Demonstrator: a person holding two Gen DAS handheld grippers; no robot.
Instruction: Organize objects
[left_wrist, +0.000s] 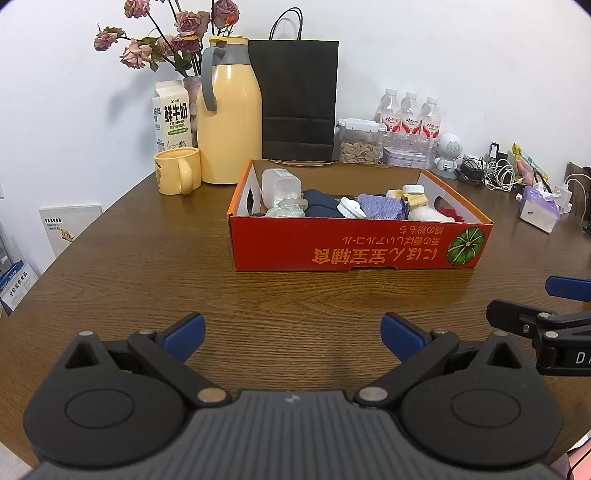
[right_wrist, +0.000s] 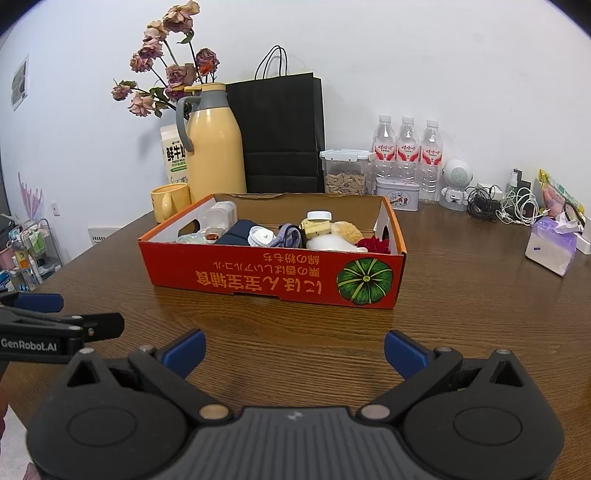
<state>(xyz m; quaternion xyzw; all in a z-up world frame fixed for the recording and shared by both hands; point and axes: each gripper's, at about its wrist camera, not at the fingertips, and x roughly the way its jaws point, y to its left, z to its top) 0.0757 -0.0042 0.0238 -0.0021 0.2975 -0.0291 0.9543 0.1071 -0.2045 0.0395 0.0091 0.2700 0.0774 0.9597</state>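
Item: red cardboard box (left_wrist: 360, 242), mid-surface (left_wrist: 147, 266), packed with jars, cloths, small containers. We held left hand-held gripper (left_wrist: 293, 332) and right hand-held gripper (right_wrist: 294, 350) spread wide, empty, short of it. We judged one item per reach, approached from above, best.

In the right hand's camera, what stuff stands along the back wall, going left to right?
Milk carton → yellow thermos jug → black paper bag → seed container → three water bottles → white robot toy → tangled cables.

Red box (left_wrist: 332, 251), green striped pumpkin print (left_wrist: 466, 245).
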